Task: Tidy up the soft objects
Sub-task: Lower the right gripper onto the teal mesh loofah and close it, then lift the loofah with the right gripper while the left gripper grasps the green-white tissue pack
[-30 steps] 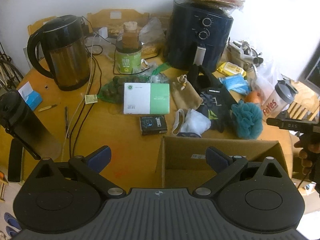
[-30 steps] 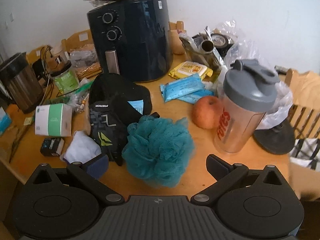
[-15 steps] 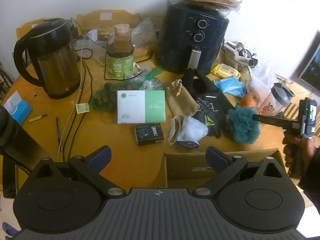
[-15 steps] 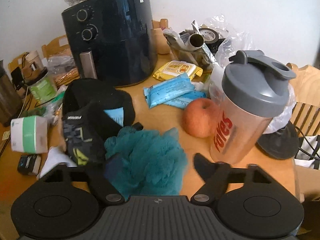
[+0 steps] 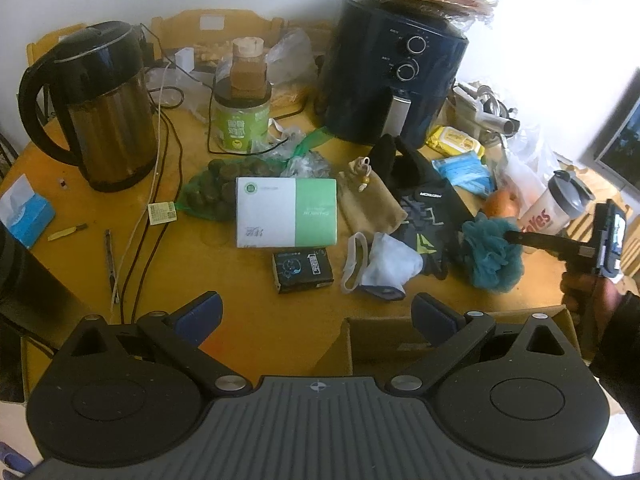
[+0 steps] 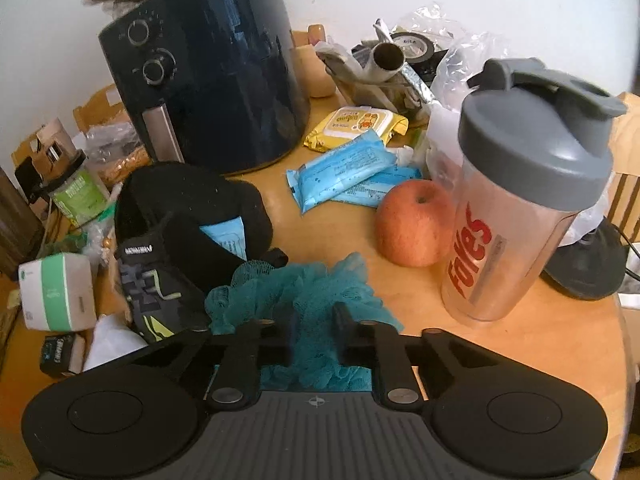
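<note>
Cardboard box (image 5: 460, 330) at the surface's (image 5: 248, 320) near edge; contents can't be seen. Teal loofah (image 6: 308, 292) lies near-right on the surface, just beside the gloves (image 6: 160, 280) and near the apple (image 6: 414, 224). Right tongs (image 6: 314, 334) have just been closing and are pinched on the loofah. Left tongs (image 5: 316, 316) are spread, nothing between them, over the box's left edge.

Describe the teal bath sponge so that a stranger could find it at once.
Start at the dark air fryer; in front lie black gloves, then an apple. Between them sits the teal mesh sponge, the only frilly thing, pinched by the right gripper.
</note>
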Available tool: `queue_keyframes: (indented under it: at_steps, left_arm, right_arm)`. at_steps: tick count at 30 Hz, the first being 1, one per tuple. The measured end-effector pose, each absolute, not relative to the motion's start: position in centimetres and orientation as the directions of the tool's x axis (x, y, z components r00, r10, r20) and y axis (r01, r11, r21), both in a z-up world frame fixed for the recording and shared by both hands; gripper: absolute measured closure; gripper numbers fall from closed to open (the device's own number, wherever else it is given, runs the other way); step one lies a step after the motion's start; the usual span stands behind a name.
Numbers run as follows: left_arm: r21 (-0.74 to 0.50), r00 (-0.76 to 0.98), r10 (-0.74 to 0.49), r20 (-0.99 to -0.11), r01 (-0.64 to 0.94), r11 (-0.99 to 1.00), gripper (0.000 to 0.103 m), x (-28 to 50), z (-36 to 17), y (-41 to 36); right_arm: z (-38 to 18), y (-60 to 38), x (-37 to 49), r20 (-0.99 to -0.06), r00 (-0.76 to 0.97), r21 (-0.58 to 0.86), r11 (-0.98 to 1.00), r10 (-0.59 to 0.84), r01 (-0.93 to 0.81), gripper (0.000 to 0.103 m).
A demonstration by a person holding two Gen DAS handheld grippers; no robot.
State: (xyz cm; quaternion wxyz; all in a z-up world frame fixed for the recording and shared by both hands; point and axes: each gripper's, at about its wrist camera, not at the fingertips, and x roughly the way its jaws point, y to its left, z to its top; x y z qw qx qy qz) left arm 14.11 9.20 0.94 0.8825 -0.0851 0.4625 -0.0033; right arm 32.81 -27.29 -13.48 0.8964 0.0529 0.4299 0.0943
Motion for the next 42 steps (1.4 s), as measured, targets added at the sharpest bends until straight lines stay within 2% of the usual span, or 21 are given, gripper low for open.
queue_keyframes:
  at_steps: [11, 18, 23, 26, 32, 38, 42]
  left_arm:
    - [-0.135, 0.589, -0.088, -0.803, -0.037, 0.990, 0.000, 16.5, 0.2, 9.2]
    - [-0.079, 0.606, -0.024, -0.795, -0.064, 0.995, 0.000, 18.9, -0.9, 9.4]
    - [-0.014, 0.627, -0.002, -0.779, -0.015, 1.000, 0.000, 20.6, -1.8, 9.3]
    - [0.046, 0.636, 0.016, -0.772, 0.030, 0.998, 0.000, 21.7, -2.8, 9.3]
    - [0.311, 0.627, 0.135, -0.767, 0.180, 0.933, 0.000, 24.3, -6.7, 8.4]
    - [0.528, 0.623, 0.209, -0.754, 0.385, 0.757, 0.000, 25.6, -11.7, 8.0]
    - [0.627, 0.650, 0.236, -0.722, 0.472, 0.620, 0.000, 25.8, -13.7, 7.9]
  right_arm:
    - [-9.5, -29.4, 30.7, -0.714, 0.656, 0.212, 0.969, 0.243, -0.128, 0.096]
    - [-7.6, -30.6, 28.6, -0.699, 0.672, 0.211, 0.968, 0.245, -0.133, 0.097]
    - [-6.8, -31.6, 27.2, -0.691, 0.685, 0.232, 0.968, 0.232, -0.095, 0.098]
    - [-6.3, -32.1, 26.3, -0.681, 0.696, 0.244, 0.967, 0.228, -0.078, 0.098]
    - [-5.7, -32.9, 24.9, -0.671, 0.709, 0.264, 0.963, 0.218, -0.046, 0.098]
    - [-5.2, -33.3, 23.3, -0.664, 0.721, 0.277, 0.961, 0.199, -0.011, 0.098]
    - [-5.0, -33.7, 22.5, -0.663, 0.725, 0.283, 0.959, 0.187, 0.012, 0.098]
